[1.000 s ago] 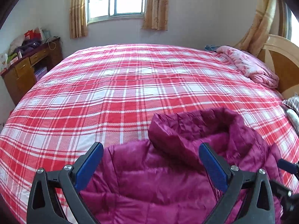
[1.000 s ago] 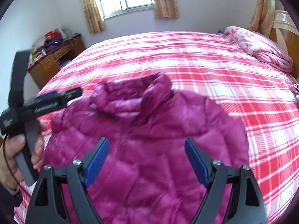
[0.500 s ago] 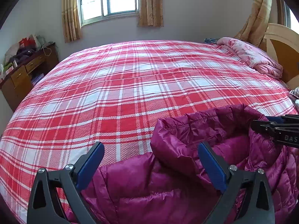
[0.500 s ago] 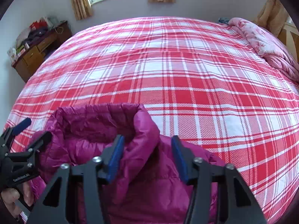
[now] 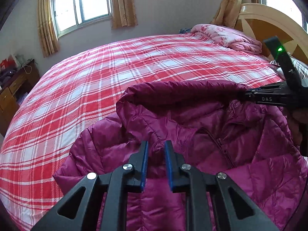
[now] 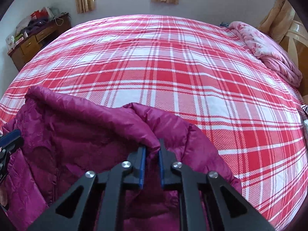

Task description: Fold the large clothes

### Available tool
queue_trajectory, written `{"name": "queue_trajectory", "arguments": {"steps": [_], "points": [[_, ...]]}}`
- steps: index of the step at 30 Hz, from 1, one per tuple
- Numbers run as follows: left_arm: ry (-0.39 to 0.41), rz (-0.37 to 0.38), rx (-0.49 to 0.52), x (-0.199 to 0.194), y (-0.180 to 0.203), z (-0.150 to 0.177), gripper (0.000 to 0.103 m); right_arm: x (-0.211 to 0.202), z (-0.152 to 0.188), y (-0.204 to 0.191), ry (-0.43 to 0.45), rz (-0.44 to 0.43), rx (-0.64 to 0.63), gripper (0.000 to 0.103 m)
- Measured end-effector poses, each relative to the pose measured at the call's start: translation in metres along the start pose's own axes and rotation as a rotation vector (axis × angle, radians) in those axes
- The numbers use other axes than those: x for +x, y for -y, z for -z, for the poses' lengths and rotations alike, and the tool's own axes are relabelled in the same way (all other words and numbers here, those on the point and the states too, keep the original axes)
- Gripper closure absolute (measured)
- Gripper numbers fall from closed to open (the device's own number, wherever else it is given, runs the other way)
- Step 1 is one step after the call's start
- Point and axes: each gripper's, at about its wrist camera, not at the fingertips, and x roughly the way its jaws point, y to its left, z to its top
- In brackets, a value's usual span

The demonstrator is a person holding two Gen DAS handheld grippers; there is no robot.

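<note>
A magenta puffer jacket [image 5: 221, 138] lies front up on the red plaid bedspread [image 5: 107, 80], collar toward the far side. My left gripper [image 5: 156, 144] is shut on the jacket at the left end of its collar. My right gripper [image 6: 153, 150] is shut on the right end of the collar of the jacket [image 6: 80, 130]. The right gripper also shows at the right edge of the left wrist view [image 5: 248, 94], and the left gripper at the left edge of the right wrist view [image 6: 9, 140]. The collar stands raised between them.
A folded pink quilt [image 5: 227, 36] lies at the far right by the wooden headboard [image 5: 269, 25]. A cluttered wooden desk [image 6: 36, 38] stands to the left of the bed. The plaid bedspread [image 6: 173, 73] stretches beyond the jacket toward the window wall.
Both grippers moved forward to the collar and closed on it, the left from wide open, the right from partly closed. The collar is now stretched between them.
</note>
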Motion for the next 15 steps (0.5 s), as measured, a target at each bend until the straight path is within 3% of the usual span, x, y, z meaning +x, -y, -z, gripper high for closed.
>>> {"name": "queue_trajectory", "arguments": {"steps": [4, 6, 8, 9, 15], "points": [[0.111, -0.005, -0.084, -0.033, -0.018, -0.020, 0.085, 0.004, 0.006, 0.001, 0.026, -0.004, 0.006, 0.090], [0.174, -0.039, -0.152, -0.043, -0.036, -0.038, 0.071, 0.007, 0.009, 0.003, 0.033, -0.014, 0.014, 0.090], [0.194, -0.096, -0.188, -0.040, -0.048, -0.054, 0.008, 0.010, 0.011, 0.004, 0.047, -0.021, 0.017, 0.090], [0.226, -0.152, -0.216, -0.037, -0.054, -0.061, 0.005, 0.011, 0.013, 0.004, 0.054, -0.026, 0.020, 0.090], [0.176, -0.139, -0.228, 0.003, -0.054, -0.087, 0.005, 0.015, 0.023, 0.007, 0.113, -0.051, 0.031, 0.090]]}}
